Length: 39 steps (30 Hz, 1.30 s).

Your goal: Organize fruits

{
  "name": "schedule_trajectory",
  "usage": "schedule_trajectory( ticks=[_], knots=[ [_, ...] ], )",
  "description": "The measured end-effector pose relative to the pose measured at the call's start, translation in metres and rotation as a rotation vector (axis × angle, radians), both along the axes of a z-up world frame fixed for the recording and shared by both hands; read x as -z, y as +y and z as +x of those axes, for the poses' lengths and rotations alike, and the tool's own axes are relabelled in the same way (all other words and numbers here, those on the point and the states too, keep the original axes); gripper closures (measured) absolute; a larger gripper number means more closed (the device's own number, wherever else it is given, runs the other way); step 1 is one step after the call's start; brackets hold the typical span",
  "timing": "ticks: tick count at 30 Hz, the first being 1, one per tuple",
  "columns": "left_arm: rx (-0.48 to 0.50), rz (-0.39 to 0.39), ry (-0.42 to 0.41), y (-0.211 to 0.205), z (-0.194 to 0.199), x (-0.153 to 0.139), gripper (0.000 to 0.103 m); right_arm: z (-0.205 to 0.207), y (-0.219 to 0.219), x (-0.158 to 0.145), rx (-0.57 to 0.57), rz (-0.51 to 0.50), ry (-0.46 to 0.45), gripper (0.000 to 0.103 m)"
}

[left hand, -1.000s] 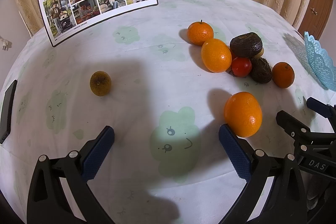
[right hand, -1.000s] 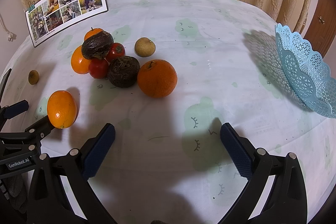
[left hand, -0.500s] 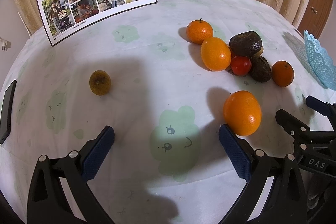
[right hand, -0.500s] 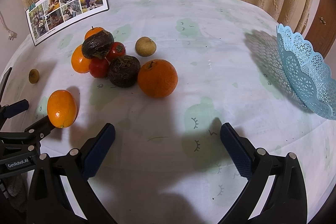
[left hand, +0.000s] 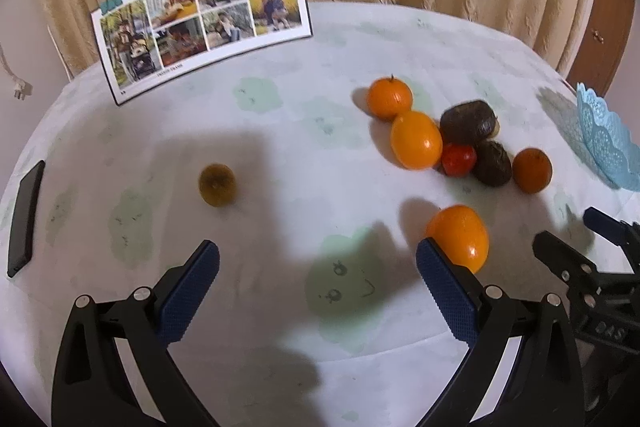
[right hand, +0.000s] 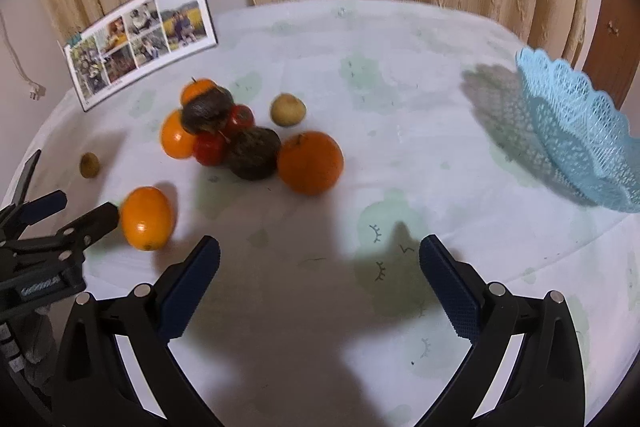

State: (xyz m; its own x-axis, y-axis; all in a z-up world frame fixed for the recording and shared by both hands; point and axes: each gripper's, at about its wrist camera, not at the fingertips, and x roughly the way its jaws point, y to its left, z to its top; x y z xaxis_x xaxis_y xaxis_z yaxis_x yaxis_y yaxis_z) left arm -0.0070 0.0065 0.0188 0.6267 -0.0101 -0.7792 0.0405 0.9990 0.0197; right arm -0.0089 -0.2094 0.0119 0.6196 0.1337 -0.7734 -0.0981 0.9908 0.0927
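A pile of fruit [left hand: 452, 143] lies on the round table: oranges, two dark avocados, red tomatoes. It also shows in the right wrist view [right hand: 240, 139]. A lone orange [left hand: 460, 237] lies just past the right finger of my open, empty left gripper [left hand: 318, 267]. It shows in the right wrist view [right hand: 147, 218]. A small brown fruit [left hand: 217, 184] lies apart at the left. A pale round fruit [right hand: 288, 109] sits behind the pile. My right gripper [right hand: 320, 267] is open and empty over bare cloth. A blue lace basket [right hand: 576, 139] stands at the right.
A photo board [left hand: 200, 27] stands at the table's far edge before curtains. A black phone [left hand: 26, 219] lies at the left edge. Each gripper shows in the other's view, the left one [right hand: 44, 227] and the right one [left hand: 592, 255].
Both views have tilted up and drawn slightly back, so the fruit sits lower in frame. Both grippers stay open. No fruit has moved.
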Motion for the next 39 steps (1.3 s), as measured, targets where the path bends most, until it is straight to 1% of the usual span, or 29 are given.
schedule_trajectory(
  ticks=[4,6,10,15,17,19,20,22,23,25,26,28,29,30,31,36,39],
  knots=[
    [-0.014,0.002,-0.013,0.004,0.0,-0.006,0.005,-0.008,0.008,-0.013,-0.039,0.015,-0.045,0.002],
    [-0.041,-0.005,-0.024,0.014,0.001,-0.011,0.005,-0.013,0.013,-0.019,-0.064,0.028,-0.061,0.002],
    [-0.117,0.0,-0.051,0.041,0.003,-0.02,0.005,-0.016,0.023,-0.025,-0.11,0.063,-0.066,0.002],
    [-0.198,0.003,-0.06,0.073,0.003,-0.023,0.005,-0.013,0.048,-0.026,-0.178,0.068,-0.054,0.003],
    [-0.213,-0.001,-0.063,0.081,0.003,-0.024,0.005,-0.011,0.059,-0.025,-0.21,0.062,-0.046,0.01],
    [-0.227,-0.006,-0.065,0.087,0.003,-0.025,0.005,-0.005,0.07,-0.021,-0.237,0.063,-0.021,0.022],
    [-0.231,-0.01,-0.066,0.091,0.003,-0.026,0.005,-0.002,0.074,-0.019,-0.244,0.065,-0.01,0.024],
    [-0.23,-0.009,-0.063,0.092,0.004,-0.024,0.005,0.004,0.082,-0.014,-0.257,0.072,0.011,0.032],
    [-0.228,-0.008,-0.06,0.092,0.005,-0.023,0.005,0.007,0.085,-0.012,-0.262,0.074,0.02,0.034],
    [-0.223,-0.009,-0.052,0.092,0.007,-0.02,0.005,0.012,0.093,-0.007,-0.273,0.068,0.039,0.043],
    [-0.221,-0.01,-0.049,0.091,0.008,-0.019,0.005,0.015,0.096,-0.005,-0.278,0.063,0.046,0.045],
    [-0.215,-0.007,-0.046,0.09,0.01,-0.016,0.005,0.018,0.101,0.0,-0.282,0.051,0.059,0.052],
    [-0.214,-0.005,-0.042,0.09,0.011,-0.015,0.005,0.018,0.103,0.0,-0.282,0.041,0.052,0.053],
    [-0.213,-0.004,-0.039,0.09,0.012,-0.014,0.005,0.018,0.103,0.0,-0.282,0.034,0.05,0.06],
    [-0.212,-0.005,-0.037,0.09,0.012,-0.013,0.005,0.019,0.103,0.001,-0.282,0.031,0.049,0.065],
    [-0.202,0.008,-0.037,0.087,0.014,-0.01,0.005,0.015,0.092,-0.002,-0.25,0.047,0.038,0.065],
    [-0.184,0.009,-0.026,0.083,0.018,-0.008,0.005,0.009,0.083,-0.008,-0.228,0.057,0.01,0.065]
  ],
)
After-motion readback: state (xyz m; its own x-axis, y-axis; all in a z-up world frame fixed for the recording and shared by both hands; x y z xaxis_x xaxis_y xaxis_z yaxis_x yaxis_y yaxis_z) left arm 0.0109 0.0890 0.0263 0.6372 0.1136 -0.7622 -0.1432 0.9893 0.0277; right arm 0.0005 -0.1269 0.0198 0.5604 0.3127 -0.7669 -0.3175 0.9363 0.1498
